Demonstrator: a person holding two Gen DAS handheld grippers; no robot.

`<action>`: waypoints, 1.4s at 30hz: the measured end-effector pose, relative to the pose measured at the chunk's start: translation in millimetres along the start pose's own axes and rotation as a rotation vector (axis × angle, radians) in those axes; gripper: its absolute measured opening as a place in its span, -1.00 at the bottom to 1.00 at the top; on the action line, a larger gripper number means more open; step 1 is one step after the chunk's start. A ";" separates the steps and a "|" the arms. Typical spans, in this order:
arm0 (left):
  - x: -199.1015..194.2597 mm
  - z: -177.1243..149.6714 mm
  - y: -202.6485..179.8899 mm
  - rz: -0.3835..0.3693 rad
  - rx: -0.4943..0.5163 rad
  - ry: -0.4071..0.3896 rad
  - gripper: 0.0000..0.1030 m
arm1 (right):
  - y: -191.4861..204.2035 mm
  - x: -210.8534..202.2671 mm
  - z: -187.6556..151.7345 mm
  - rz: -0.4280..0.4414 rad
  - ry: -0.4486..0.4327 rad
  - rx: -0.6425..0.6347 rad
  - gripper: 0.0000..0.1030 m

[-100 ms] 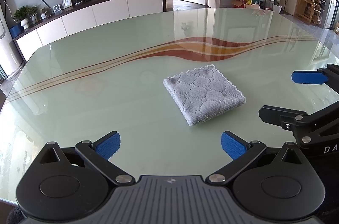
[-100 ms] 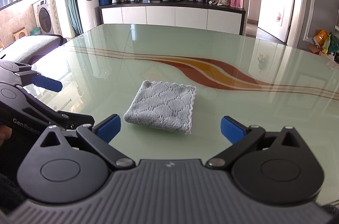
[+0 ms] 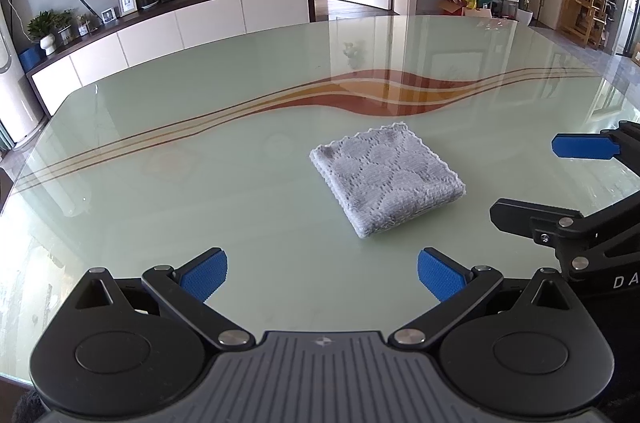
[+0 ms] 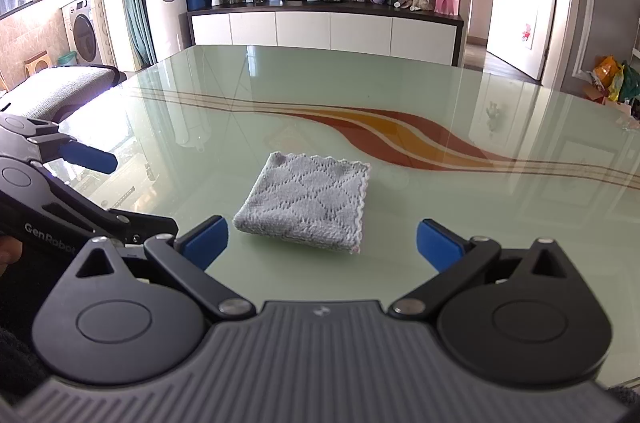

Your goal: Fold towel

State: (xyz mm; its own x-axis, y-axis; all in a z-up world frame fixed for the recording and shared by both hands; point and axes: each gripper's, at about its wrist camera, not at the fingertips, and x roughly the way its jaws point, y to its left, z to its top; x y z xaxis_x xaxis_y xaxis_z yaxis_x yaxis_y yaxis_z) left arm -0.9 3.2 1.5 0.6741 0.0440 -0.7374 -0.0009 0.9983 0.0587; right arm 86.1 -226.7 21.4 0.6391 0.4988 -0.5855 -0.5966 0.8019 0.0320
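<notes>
Grey waffle-textured towel (image 3: 387, 179), folded into a thick square, lying flat on a glossy glass table (image 3: 200, 191) beside its red-orange stripe; left gripper (image 3: 322, 273) and right gripper (image 4: 322, 243) spread wide, empty, just short of the towel

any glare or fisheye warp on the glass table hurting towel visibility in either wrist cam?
Left wrist view: the towel is sharp and evenly lit; the glossy table mirrors the doorway and blows out near its left edge; straight lines bow towards the frame edges. Right wrist view: the towel is crisp, window reflections streak the glass at left, and the room is warped at the borders.
</notes>
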 end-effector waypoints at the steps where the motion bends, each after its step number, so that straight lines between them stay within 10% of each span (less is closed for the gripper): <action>1: -0.4 0.1 0.8 0.000 0.000 -0.001 0.99 | 0.0 0.4 -0.2 -0.001 0.000 0.000 1.00; 42: -0.8 0.3 -0.3 0.009 -0.004 -0.005 0.99 | 1.5 5.5 -2.6 0.001 -0.008 -0.002 1.00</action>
State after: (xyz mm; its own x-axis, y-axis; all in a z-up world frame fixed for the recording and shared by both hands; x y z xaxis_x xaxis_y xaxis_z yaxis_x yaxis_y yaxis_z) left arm -1.2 2.8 2.3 0.6777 0.0532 -0.7334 -0.0101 0.9980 0.0631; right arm 87.4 -223.6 16.1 0.6423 0.5020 -0.5792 -0.5981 0.8008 0.0307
